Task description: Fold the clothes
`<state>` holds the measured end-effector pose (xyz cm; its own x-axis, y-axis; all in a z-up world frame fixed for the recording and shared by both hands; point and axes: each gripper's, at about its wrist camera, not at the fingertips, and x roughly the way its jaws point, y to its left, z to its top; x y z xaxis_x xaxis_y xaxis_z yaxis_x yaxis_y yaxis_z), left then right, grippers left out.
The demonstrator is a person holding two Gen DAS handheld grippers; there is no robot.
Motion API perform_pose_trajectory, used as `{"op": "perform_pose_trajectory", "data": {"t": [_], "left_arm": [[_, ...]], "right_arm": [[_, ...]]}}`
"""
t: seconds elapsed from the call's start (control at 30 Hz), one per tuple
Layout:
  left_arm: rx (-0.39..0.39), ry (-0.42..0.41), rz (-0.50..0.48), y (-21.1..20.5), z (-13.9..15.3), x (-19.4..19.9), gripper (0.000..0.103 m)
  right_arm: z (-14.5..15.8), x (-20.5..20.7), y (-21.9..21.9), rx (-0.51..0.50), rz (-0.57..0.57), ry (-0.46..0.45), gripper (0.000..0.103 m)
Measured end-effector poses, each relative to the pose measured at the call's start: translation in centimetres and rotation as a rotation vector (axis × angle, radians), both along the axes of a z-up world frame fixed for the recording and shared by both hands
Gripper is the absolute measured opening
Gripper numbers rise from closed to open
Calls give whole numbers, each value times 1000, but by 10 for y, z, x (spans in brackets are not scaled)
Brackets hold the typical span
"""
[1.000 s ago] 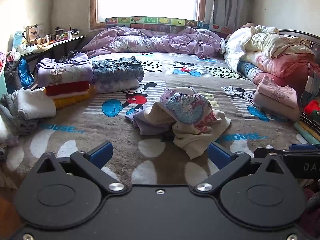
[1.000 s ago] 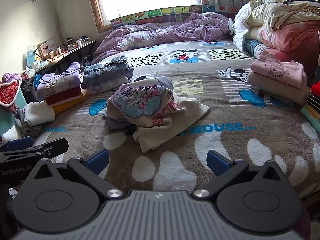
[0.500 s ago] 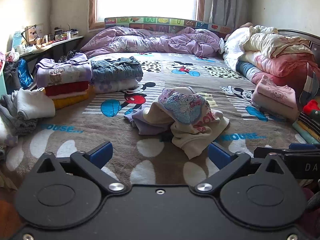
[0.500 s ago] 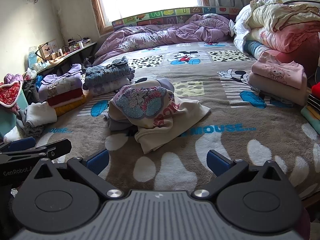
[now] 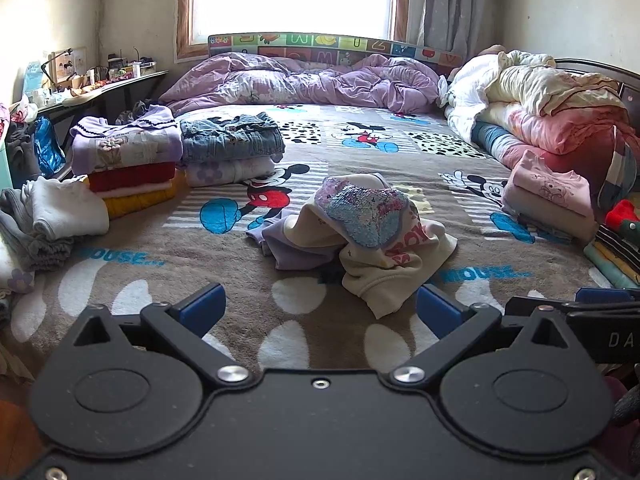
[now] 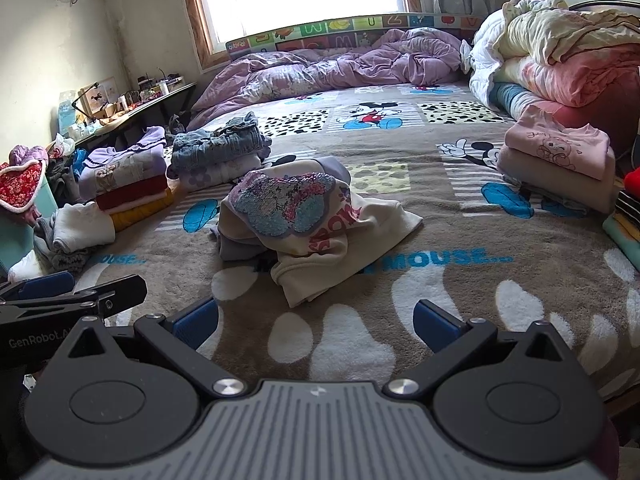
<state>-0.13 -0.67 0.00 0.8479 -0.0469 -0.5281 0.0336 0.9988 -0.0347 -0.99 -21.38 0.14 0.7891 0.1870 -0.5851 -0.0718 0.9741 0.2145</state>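
Mickey blanket (image 5: 360, 152), crumpled cream sweatshirt (image 5: 384, 248), both grippers spread

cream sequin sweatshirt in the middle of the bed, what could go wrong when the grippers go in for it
1. The cream sequin sweatshirt lies crumpled over a lilac garment, so a low pinch could lift both together.
2. Both the left gripper and the right gripper are open and short of the heap; grabbing a bunched fold rather than a hem may leave it tangled.
3. Dragging it left could topple the folded denim stack.

Bed (image 5: 360, 152) holds crumpled sweatshirt (image 5: 376, 240), folded stacks (image 5: 128, 160).
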Motion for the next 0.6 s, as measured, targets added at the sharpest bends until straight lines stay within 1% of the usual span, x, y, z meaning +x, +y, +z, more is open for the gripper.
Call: {"op": "perform_pose_trajectory", "data": {"t": [0.6], "left_arm": [[-6,8,-5,0,0,4,103]], "right_arm": [[-2,1,-1,2,1,4,103]]}}
